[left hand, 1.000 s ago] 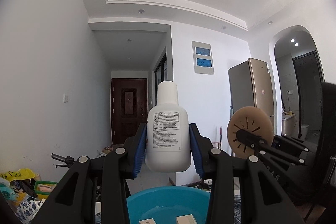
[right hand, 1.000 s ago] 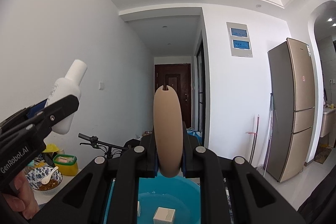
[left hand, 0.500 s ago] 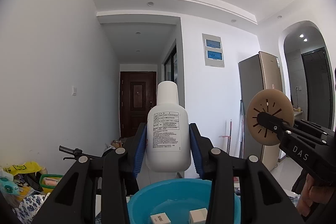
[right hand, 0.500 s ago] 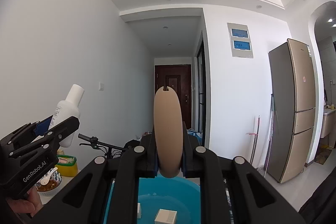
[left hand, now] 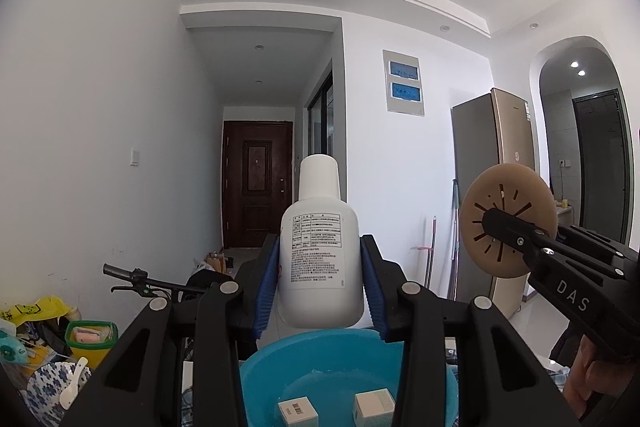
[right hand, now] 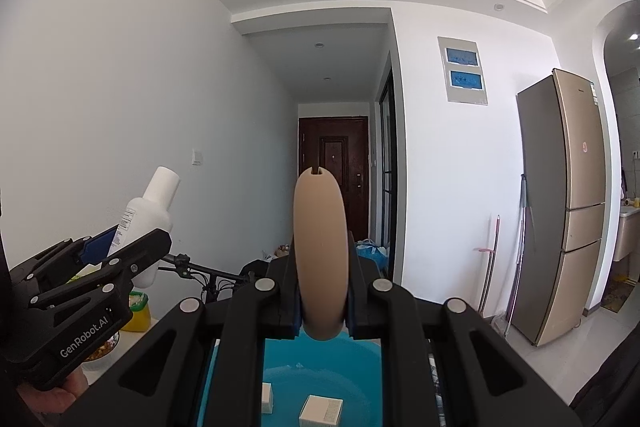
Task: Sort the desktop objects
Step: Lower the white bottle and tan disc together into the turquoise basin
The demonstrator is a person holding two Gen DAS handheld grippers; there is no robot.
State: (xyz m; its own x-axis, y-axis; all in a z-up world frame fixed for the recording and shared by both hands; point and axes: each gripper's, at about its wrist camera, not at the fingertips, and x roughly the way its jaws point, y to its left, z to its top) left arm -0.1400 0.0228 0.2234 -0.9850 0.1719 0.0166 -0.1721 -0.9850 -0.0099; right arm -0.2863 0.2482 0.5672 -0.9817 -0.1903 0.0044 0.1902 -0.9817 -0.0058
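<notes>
Left tongs [left hand: 320, 279] clamped on a white bottle [left hand: 320, 247], upright, cap up, blue pads pressing both sides of its lower body. Printed label faces the left wrist camera; the right wrist view only gets the bottle [right hand: 146, 223] from the side, tilted in frame, label mostly hidden.

Right tongs [right hand: 321, 291] closed narrow on a tan round disc [right hand: 320, 259]. Right wrist view sees it edge-on, a thin upright oval with a small notch at the top. Left wrist view shows the flat face of the disc [left hand: 508, 219]: round, dark slots radiating from the centre, with the right tongs [left hand: 490, 223] gripping over its middle.

Below and just ahead of both tongs: blue basin [left hand: 264, 371], rim visible between the finger arms. Inside it, two small white boxes [left hand: 298, 413], one with a barcode in the left view; the right view shows them as well [right hand: 320, 409] but no barcode is readable.

Left of the left tongs, low: yellow tub with green rim [left hand: 91, 341], blue-patterned bowl [left hand: 48, 383] with a white spoon [left hand: 72, 389], and a yellow bag. The right view shows only part of the tub and a sliver of the bowl behind the left tongs [right hand: 132, 251].

A hand [left hand: 600, 375] holds the right tongs' handle, seen in the left view only. Bicycle handlebar [left hand: 136, 277] beyond the surface, left of the left tongs. Fridge [right hand: 560, 203] far right of the right tongs.
</notes>
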